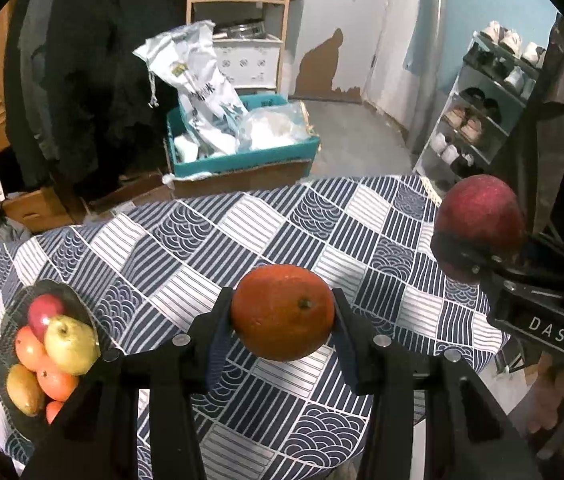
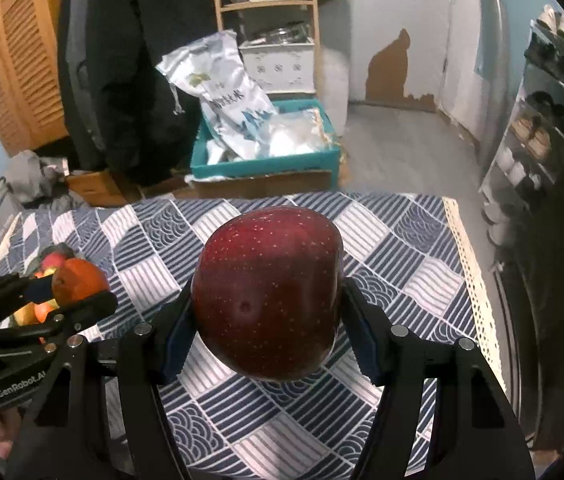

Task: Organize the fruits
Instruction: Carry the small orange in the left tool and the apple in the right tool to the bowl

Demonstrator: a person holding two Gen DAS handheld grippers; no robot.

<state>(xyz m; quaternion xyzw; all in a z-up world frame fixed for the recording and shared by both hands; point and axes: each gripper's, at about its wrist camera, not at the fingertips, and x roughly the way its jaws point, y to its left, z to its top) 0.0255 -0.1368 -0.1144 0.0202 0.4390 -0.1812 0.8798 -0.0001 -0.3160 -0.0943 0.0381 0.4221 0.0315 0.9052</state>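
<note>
Right up against the left wrist lens, your left gripper [image 1: 282,314] is clamped on the orange [image 1: 282,312], both pads pressed to its sides, and it hangs clear above the patterned tablecloth [image 1: 185,240]. Over at three o'clock your right gripper [image 1: 478,258] has the red apple [image 1: 480,216] pinched between its fingers, also off the cloth. Down at eight o'clock sits the dark bowl [image 1: 77,300], and I count six fruits showing in it: one red, one yellow-green, one brownish-yellow, three orange ones, with maybe more hidden by the gripper body. So you're mid-carry by my reading, one fruit in each hand, and that bowl looks like the destination; the next move calls for swinging the orange toward eight o'clock and lowering it onto a pile that's already heaped, so set it gently or it may roll off. Switching to the right wrist view, the apple fills the centre, gripped on both flanks, blossom end toward the lens. At nine o'clock the left tool shows with the orange, the bowl peeking out behind it. Tally in hand: one orange, one apple, two grippers, one bowl.
</note>
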